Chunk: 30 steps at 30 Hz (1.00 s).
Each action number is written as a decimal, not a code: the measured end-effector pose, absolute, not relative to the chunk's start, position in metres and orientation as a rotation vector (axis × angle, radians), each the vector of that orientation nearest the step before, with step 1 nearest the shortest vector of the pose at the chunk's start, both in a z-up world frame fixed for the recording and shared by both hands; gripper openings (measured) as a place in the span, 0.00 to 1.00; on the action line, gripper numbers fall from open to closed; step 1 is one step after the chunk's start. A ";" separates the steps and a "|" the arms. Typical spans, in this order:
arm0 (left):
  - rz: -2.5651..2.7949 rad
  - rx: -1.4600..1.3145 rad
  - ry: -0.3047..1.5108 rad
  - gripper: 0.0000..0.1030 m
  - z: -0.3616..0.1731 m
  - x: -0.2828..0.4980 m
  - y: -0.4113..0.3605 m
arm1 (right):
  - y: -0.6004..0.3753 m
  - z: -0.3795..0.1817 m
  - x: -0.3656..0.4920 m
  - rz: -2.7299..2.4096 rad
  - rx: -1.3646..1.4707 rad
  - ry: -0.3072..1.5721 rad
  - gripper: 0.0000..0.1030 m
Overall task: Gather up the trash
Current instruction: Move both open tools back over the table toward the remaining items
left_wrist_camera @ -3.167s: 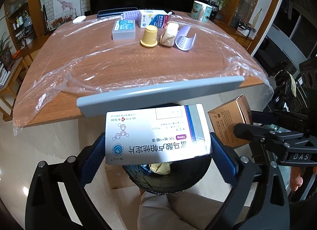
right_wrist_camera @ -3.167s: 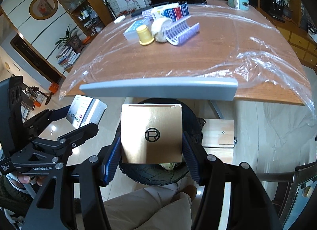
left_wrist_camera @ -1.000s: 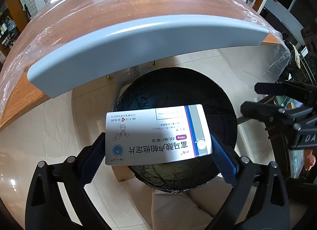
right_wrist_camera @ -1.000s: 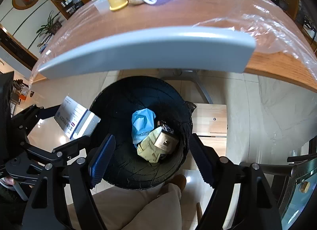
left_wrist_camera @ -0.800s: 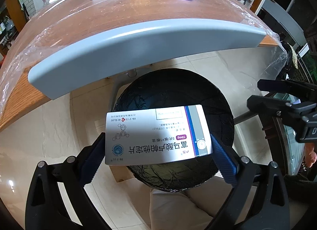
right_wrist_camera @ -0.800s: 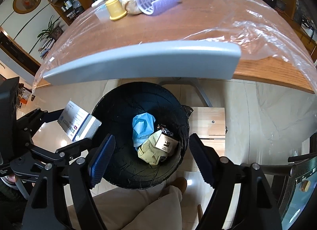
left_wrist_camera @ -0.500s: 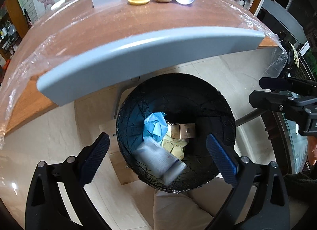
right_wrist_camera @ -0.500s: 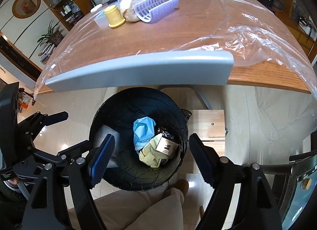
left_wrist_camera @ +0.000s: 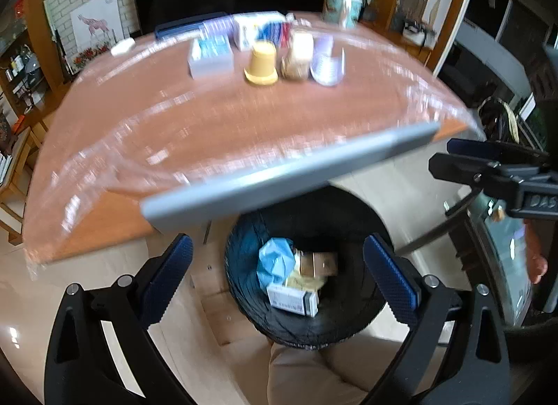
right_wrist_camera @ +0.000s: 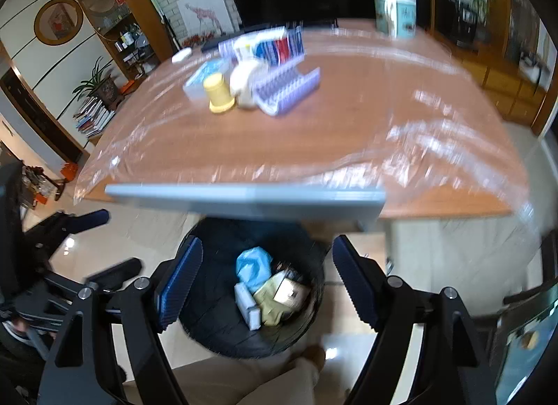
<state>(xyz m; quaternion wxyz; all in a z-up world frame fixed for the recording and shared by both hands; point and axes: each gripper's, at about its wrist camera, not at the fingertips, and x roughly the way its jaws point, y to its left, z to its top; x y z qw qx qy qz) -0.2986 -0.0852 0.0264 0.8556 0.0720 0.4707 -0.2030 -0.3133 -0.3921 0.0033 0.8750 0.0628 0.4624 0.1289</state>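
White medicine box (left_wrist_camera: 292, 298) and gold box (left_wrist_camera: 319, 263) now in the bin (left_wrist_camera: 366, 216); both grippers empty, jaws apart

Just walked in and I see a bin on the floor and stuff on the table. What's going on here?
A person is clearing trash with two handheld grippers. Both the left gripper and right gripper are open and empty above the black bin, where a white medicine box and a gold box lie. A yellow cup and other items remain on the table.

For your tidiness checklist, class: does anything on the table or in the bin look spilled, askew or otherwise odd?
Nothing looks spilled. The clear plastic sheet over the table lies wrinkled and bunched towards its near edge. The trash, including a white medicine box, sits inside the black bin.
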 end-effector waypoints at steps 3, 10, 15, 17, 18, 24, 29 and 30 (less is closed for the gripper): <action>-0.410 0.133 0.956 0.96 0.041 -0.288 -0.078 | -0.392 0.012 -0.302 0.243 0.105 0.931 0.80; -0.382 0.121 0.920 0.96 0.049 -0.252 -0.069 | -0.384 0.021 -0.267 0.192 0.052 0.893 0.80; -0.397 0.125 0.908 0.96 0.049 -0.230 -0.073 | -0.373 0.016 -0.244 0.170 -0.039 0.888 0.80; -0.409 0.138 0.905 0.96 0.049 -0.222 -0.079 | -0.369 0.012 -0.233 0.177 -0.071 0.895 0.80; -0.411 0.152 0.904 0.96 0.048 -0.217 -0.083 | -0.368 0.011 -0.227 0.182 -0.085 0.899 0.80; -0.421 0.164 0.928 0.96 0.037 -0.190 -0.100 | -0.367 0.001 -0.198 0.265 -0.148 0.926 0.80; -0.420 0.122 0.957 0.95 0.028 -0.167 -0.109 | -0.373 -0.007 -0.173 0.362 -0.198 0.958 0.83; -0.418 0.120 0.959 0.92 0.027 -0.162 -0.111 | -0.375 -0.008 -0.169 0.386 -0.208 0.961 0.83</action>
